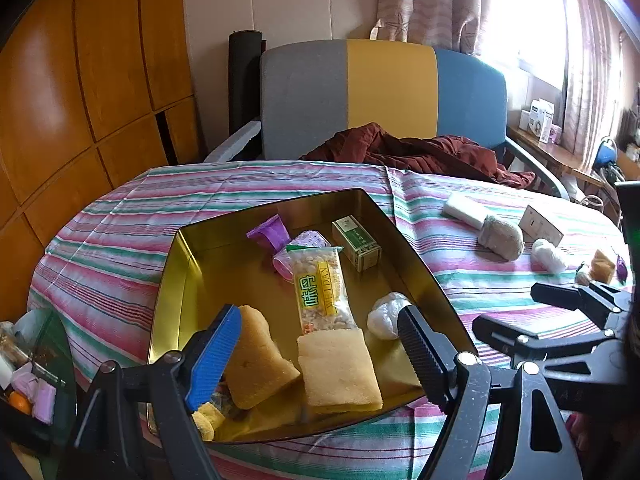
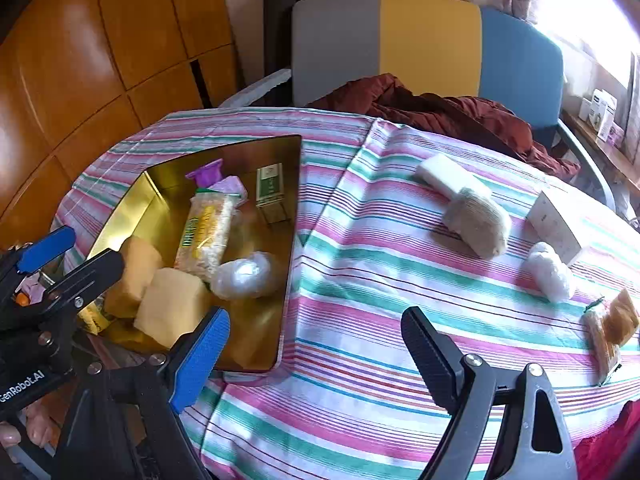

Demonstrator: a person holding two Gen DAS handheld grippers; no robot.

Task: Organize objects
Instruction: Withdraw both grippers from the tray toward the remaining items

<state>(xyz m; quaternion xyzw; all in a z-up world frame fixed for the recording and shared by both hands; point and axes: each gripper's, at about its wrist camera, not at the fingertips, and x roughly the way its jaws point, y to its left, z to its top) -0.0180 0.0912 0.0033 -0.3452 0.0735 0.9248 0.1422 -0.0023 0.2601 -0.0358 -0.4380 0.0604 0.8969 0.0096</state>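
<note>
both tools gape wide, holding nothing: the left tool (image 1: pixel 320 344) hangs over the near end of the gold tin (image 1: pixel 176 272), the right tool (image 2: pixel 316 344) over bare striped cloth (image 2: pixel 360 360) on the desk. inside the tin lie two sponge cakes (image 1: pixel 260 360), a snack bar (image 1: pixel 320 284), a white ball (image 1: pixel 386 316), a green box (image 1: pixel 356 248) and purple cups (image 1: pixel 272 234). well apart to the right sit a white block (image 2: pixel 440 172), a beige lump (image 2: pixel 480 224), another white ball (image 2: pixel 548 268) and a wrapped cake (image 2: pixel 612 328).
</note>
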